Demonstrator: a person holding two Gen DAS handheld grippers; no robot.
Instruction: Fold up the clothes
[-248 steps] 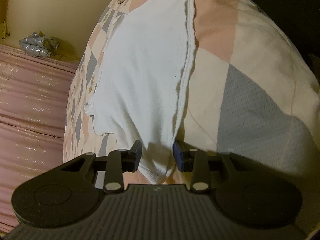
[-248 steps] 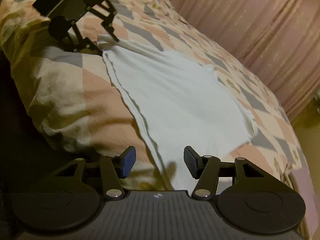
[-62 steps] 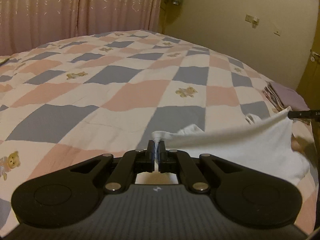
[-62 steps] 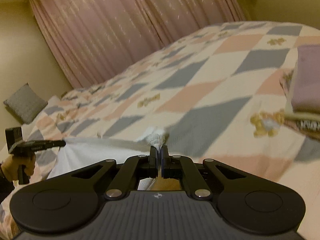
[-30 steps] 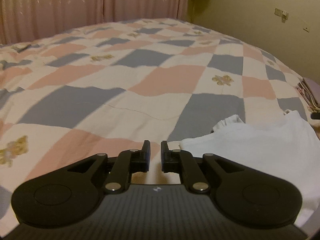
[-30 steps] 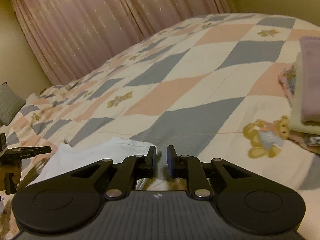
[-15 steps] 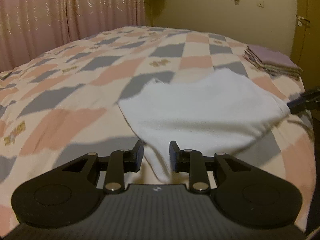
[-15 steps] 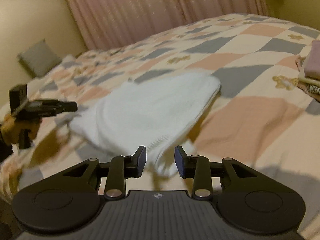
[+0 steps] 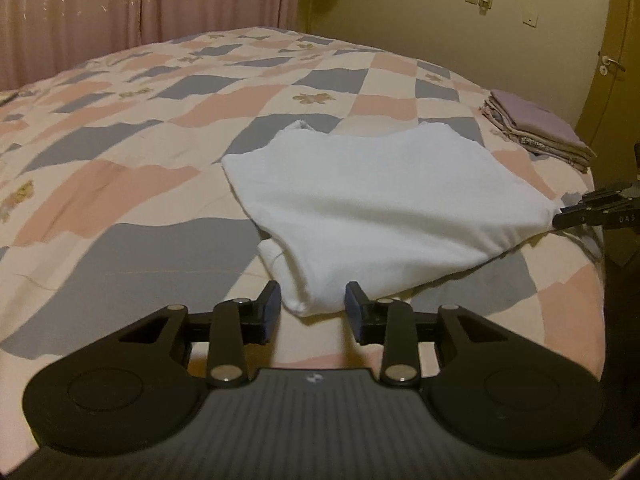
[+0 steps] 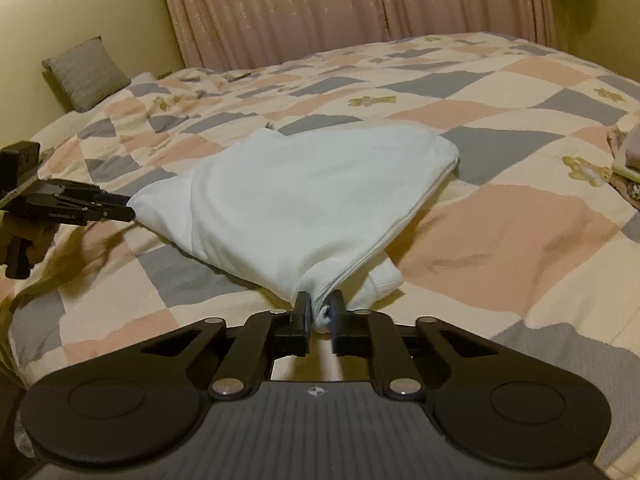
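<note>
**Two grippers at the white garment's near corners**

My left gripper [image 9: 313,307] is spread, one corner of the white garment [image 9: 372,204] lying between its fingers. My right gripper [image 10: 319,317] pinches the other corner. Beyond, the garment lies folded on the checked quilt [image 9: 120,208]; folded clothes [image 9: 536,128] are stacked near the bed's edge.

Pink curtains [image 10: 360,4], yellow wall [image 9: 420,8], bed [image 9: 120,184]

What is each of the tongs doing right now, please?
Left tongs: open, straddling a corner of the white garment.
Right tongs: closed on the white garment's near corner.
</note>
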